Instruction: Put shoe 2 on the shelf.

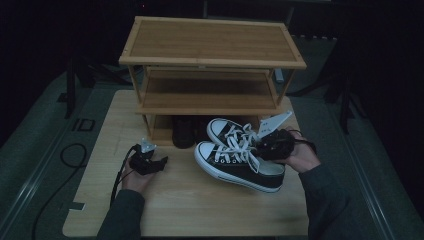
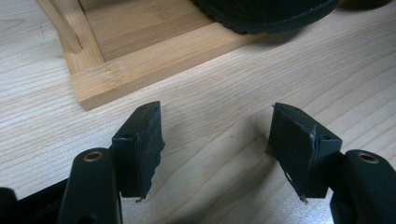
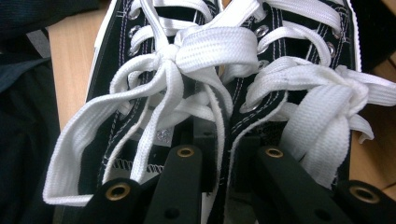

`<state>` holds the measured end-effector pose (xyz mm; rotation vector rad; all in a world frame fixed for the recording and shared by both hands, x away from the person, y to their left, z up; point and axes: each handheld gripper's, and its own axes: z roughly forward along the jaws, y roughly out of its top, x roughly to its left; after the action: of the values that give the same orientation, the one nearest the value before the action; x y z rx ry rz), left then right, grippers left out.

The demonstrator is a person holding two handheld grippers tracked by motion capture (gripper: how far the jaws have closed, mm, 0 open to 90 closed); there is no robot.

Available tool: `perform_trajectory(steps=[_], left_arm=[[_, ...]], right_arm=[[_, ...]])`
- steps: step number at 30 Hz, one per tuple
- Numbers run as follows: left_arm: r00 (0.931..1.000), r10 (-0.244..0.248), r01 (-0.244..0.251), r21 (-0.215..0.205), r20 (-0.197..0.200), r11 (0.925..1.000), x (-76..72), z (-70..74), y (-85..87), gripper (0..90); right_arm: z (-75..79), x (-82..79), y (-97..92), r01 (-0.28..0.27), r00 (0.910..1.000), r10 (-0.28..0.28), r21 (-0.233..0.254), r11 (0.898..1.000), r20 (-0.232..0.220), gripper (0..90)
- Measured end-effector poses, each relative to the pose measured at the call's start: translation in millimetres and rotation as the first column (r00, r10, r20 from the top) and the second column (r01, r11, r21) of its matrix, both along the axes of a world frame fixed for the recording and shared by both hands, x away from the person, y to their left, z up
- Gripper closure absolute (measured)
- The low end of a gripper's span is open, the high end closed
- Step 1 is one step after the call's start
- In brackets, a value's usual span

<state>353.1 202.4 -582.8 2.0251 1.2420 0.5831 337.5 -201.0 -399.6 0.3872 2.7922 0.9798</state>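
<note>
A pair of black canvas sneakers point(image 1: 239, 169) with white laces hangs a little above the wooden table point(image 1: 190, 210), toes pointing left. My right gripper point(image 1: 268, 146) is shut on the pair from the right. In the right gripper view its jaws point(image 3: 223, 163) pinch the two shoes' inner edges together, just below the tied white laces point(image 3: 187, 53). My left gripper point(image 1: 161, 162) rests low over the table at the left. In the left gripper view it point(image 2: 217, 144) stands open with only bare wood between its pads.
A three-tier bamboo shoe rack point(image 1: 210, 42) stands at the back of the table, its base corner point(image 2: 154, 60) just ahead of the left gripper. A dark shoe point(image 1: 183, 131) sits on the bottom shelf, its sole point(image 2: 266, 14) overhanging the frame.
</note>
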Motion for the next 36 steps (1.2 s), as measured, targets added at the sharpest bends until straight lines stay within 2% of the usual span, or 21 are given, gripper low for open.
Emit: perform_trajectory(steps=[8,13,19,28,32,36], left_arm=[[1.0,-0.002,0.002,0.002,0.0,1.0,0.0,0.1,0.2,35.6],[1.0,-0.002,0.002,0.003,-0.002,1.0,-0.1,0.3,0.2,35.6],[1.0,-0.003,0.003,0.004,-0.003,1.0,-0.3,0.3,0.2,35.6],[1.0,-0.003,0.003,0.003,-0.003,1.0,-0.3,0.4,0.2,35.6],[1.0,-0.003,0.003,0.003,-0.002,1.0,-0.3,0.3,0.2,35.6],[1.0,-0.003,0.003,0.003,-0.002,1.0,-0.3,0.3,0.2,35.6]], right_arm=[[16.2,3.3,9.2,-0.028,0.9996,0.028,0.059,0.998,0.003,84.8],[26.5,5.1,13.5,-0.033,0.9992,0.032,0.055,0.998,0.024,84.8],[39.9,15.6,17.7,-0.007,0.9996,0.006,0.052,0.999,0.028,84.7],[55.9,35.4,16.6,0.092,0.9949,-0.094,0.07,0.993,0.035,84.7],[58.6,45.2,18.0,0.134,0.9901,-0.136,0.069,0.989,0.033,84.7],[58.7,56.1,19.7,0.184,0.9822,-0.186,0.085,0.979,0.025,84.7]])
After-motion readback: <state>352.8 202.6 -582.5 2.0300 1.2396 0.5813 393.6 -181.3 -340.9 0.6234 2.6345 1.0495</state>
